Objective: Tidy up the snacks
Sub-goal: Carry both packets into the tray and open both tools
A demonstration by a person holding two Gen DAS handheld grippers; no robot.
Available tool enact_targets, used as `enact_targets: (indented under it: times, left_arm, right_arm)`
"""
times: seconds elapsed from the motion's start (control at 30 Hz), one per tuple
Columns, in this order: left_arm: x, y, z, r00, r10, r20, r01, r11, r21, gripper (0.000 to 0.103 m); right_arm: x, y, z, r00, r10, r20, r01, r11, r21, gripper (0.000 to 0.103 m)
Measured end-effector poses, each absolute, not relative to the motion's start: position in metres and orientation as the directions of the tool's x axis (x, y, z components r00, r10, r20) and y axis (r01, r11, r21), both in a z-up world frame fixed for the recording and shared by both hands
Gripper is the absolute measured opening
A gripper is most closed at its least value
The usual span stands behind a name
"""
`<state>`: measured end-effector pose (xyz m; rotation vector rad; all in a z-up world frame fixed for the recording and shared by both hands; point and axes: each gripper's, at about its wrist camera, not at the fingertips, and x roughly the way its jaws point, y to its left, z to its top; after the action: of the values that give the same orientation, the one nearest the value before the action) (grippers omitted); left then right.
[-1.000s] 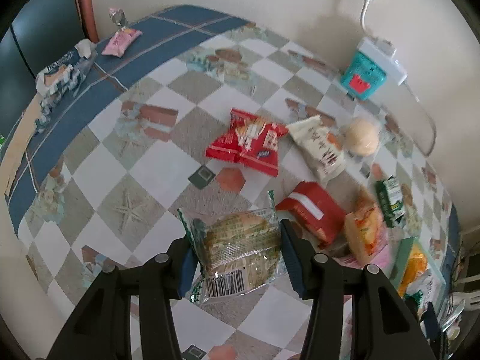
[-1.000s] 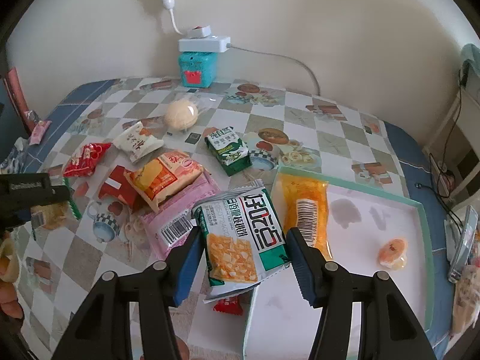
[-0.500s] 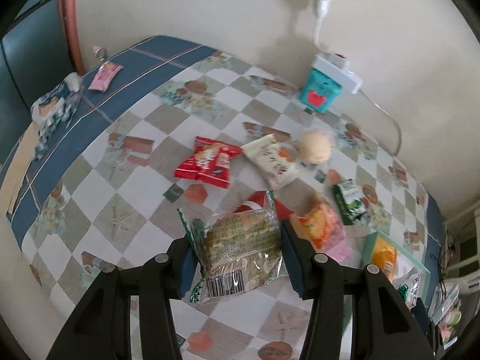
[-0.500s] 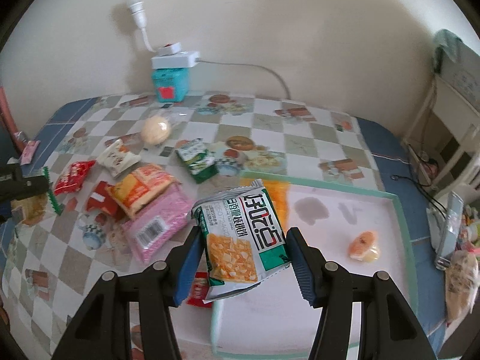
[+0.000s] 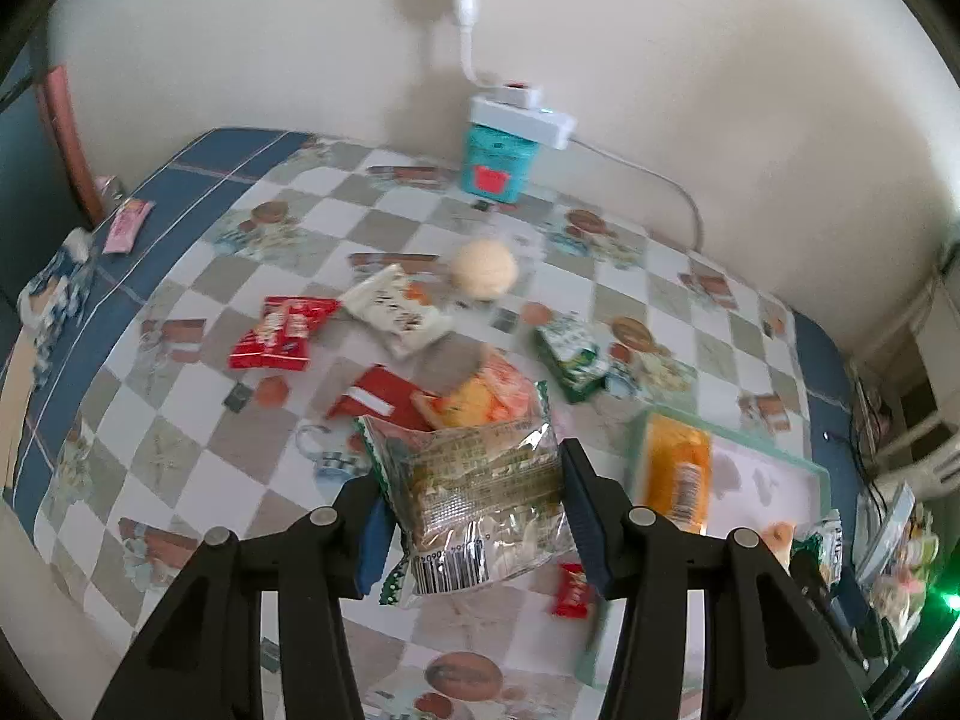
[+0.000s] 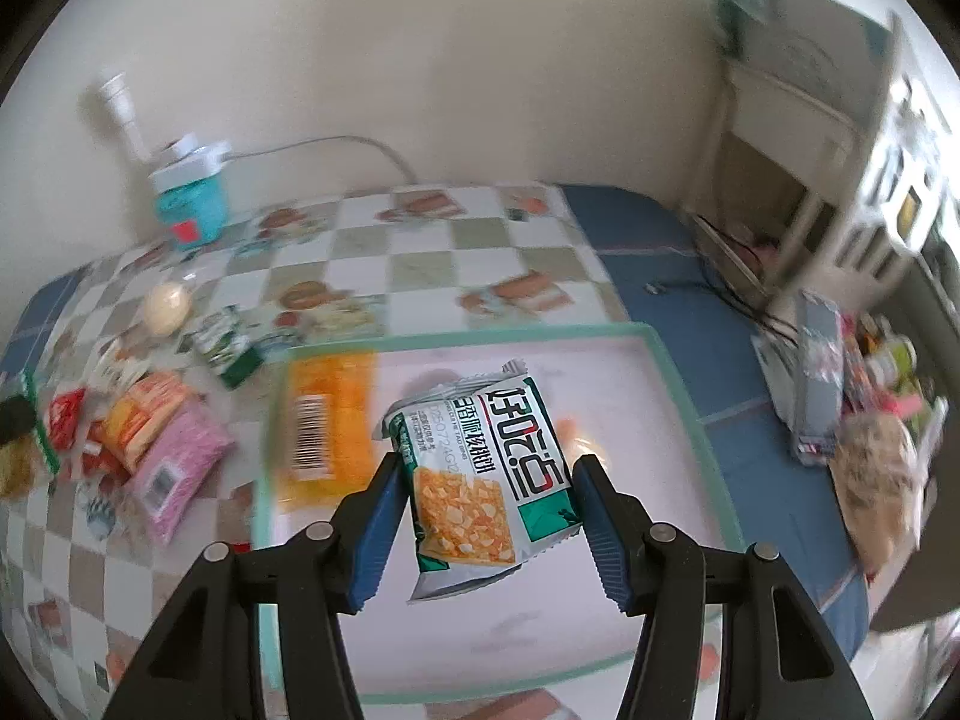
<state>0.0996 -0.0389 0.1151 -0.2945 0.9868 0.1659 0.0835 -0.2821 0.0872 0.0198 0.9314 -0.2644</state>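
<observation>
My left gripper (image 5: 477,513) is shut on a clear-wrapped bread packet (image 5: 480,498) with green edges and a barcode, held above the checked tablecloth beside the tray's left end. My right gripper (image 6: 486,495) is shut on a green and white cracker packet (image 6: 480,480), which hangs over the middle of the white tray with a teal rim (image 6: 456,336). An orange packet (image 6: 327,426) lies at the tray's left end, and a small orange sweet (image 6: 565,427) shows behind the held packet. In the left wrist view the tray's teal rim (image 5: 720,427) sits at right.
Loose snacks lie on the table left of the tray: a red packet (image 5: 282,333), a white packet (image 5: 396,309), a round bun (image 5: 483,270), a green carton (image 5: 570,354), a pink packet (image 6: 177,468). A teal box (image 5: 495,165) under a power strip stands by the wall. Clutter sits off the table's right side.
Both grippers have swung to the right and risen a little with their packets held. The cracker packet now hangs over the tray's middle; the bread packet has moved from the left tablecloth toward the tray.
</observation>
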Motion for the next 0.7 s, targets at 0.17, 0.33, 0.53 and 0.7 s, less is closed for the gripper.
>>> enact_targets:
  times: [0.17,0.33,0.53,0.7]
  left_arm:
    - [0.101,-0.075,0.117,0.542,-0.021,-0.840,-0.189,0.971,-0.146,0.053]
    - [0.098,-0.117,0.117,0.537,-0.049,-0.842,-0.093,0.989,-0.117,0.053]
    - [0.093,-0.166,0.107,0.513,-0.067,-0.855,0.026,0.998,-0.063,0.053]
    - [0.091,-0.194,0.090,0.475,-0.063,-0.878,0.087,0.996,-0.024,0.053]
  right_arm:
    - [0.075,-0.317,0.086,0.537,-0.264,-0.801,0.327,0.941,-0.091,0.059]
    - [0.065,-0.346,0.085,0.501,-0.306,-0.809,0.407,0.909,-0.091,0.060]
    - [0.058,-0.371,0.076,0.446,-0.342,-0.827,0.474,0.874,-0.106,0.060]
    - [0.054,-0.388,0.065,0.408,-0.343,-0.846,0.507,0.856,-0.102,0.060]
